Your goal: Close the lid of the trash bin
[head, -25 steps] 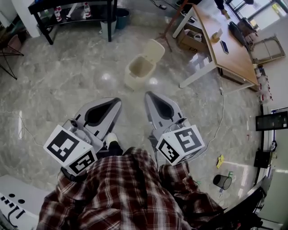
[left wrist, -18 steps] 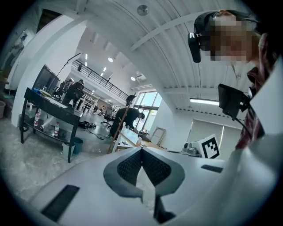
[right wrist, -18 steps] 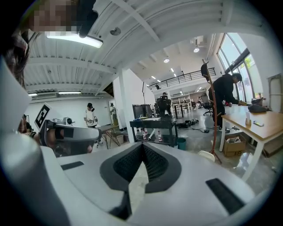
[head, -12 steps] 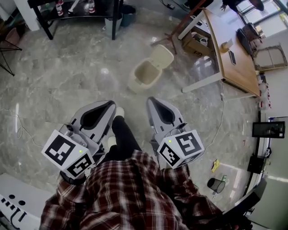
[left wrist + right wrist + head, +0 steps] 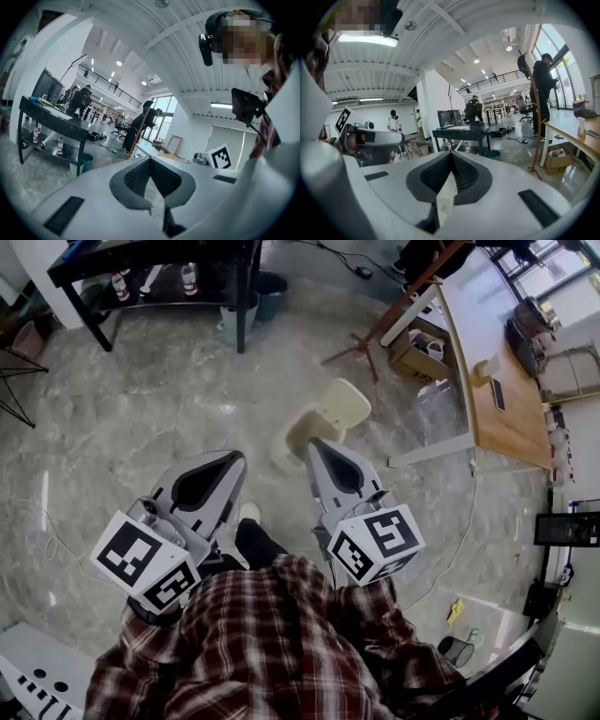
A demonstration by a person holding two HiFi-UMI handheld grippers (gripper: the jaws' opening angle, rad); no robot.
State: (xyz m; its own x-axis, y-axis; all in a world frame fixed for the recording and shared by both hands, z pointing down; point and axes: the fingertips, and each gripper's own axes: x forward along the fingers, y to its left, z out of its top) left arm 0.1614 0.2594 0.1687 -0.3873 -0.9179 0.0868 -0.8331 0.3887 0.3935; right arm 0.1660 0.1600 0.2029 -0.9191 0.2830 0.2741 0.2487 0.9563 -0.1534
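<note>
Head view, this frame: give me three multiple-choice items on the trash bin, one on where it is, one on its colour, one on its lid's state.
1. Where is the trash bin in the head view?
A. bottom left corner
B. near the middle, on the floor, just beyond the tip of the right gripper
C. bottom right corner

2. What colour is it?
A. black
B. red
C. cream

3. How is its lid?
A. shut flat
B. open, tilted back behind the opening
C. taken off and lying apart

Answers:
1. B, it stands on the grey floor at the right gripper's tip.
2. C, body and lid are both cream.
3. B, the hollow inside shows and the lid stands up behind it.
</note>
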